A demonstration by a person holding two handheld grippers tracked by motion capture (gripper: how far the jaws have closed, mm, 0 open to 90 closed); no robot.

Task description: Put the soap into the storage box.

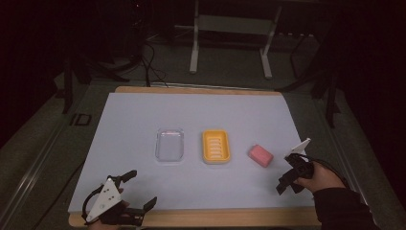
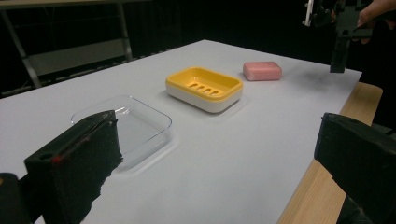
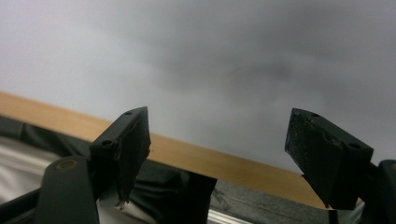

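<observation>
High view: the pink soap (image 1: 260,155) lies on the desk (image 1: 143,120) just beside the open, empty right gripper (image 1: 292,173); best to approach it squarely, jaws straddling it.

Left gripper view: the left gripper (image 2: 219,154) is open and empty; the yellow soap dish (image 2: 204,87) and clear lid (image 2: 135,123) stand apart, not obstructing.

Right gripper view: jaws spread over the desk edge.

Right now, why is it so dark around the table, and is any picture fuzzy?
High view: light falls on the white table alone; the room behind stays black. Left gripper view: sharp on the yellow soap dish and pink soap. Right gripper view: the table surface looks grey, smeary and shadowed.
</observation>
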